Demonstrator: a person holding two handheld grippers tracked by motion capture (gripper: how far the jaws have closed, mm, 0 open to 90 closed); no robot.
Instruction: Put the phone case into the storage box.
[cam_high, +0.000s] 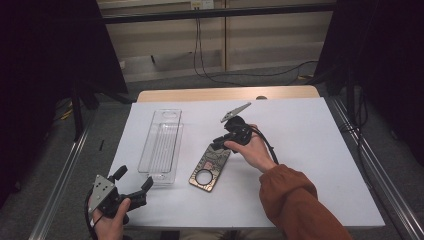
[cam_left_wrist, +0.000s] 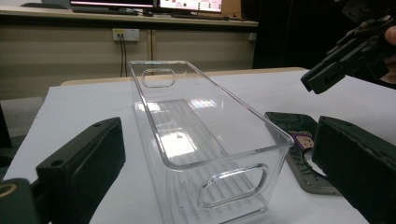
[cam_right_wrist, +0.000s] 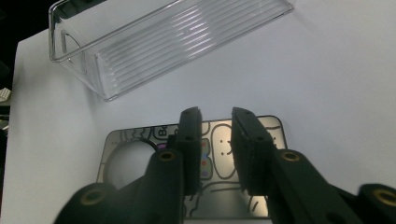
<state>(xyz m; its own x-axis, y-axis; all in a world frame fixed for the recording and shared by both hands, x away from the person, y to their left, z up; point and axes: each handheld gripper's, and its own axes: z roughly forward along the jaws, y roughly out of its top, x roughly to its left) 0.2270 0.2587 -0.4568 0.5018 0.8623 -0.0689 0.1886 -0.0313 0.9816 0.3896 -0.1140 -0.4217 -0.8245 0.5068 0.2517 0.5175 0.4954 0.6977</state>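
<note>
A long clear plastic bin (cam_high: 162, 145) lies on the white sheet at centre left, with a handle slot at each end and nothing inside it. Right of it lies a flat metal card (cam_high: 207, 167) with printed drawings and a round hole. My right gripper (cam_high: 221, 143) hovers over the card's far end. In the right gripper view (cam_right_wrist: 217, 114) its jaws stand a narrow gap apart with nothing between them, and the card (cam_right_wrist: 264, 126) lies below. My left gripper (cam_high: 134, 176) rests open at the near left, its jaws (cam_left_wrist: 219, 126) framing the bin's near end (cam_left_wrist: 196, 121).
The white sheet (cam_high: 300, 150) covers a wooden table whose far edge (cam_high: 225, 93) shows. Metal rails (cam_high: 370, 165) run along both sides. Cables hang down the back wall. The other gripper (cam_left_wrist: 322, 77) shows at the upper right of the left gripper view.
</note>
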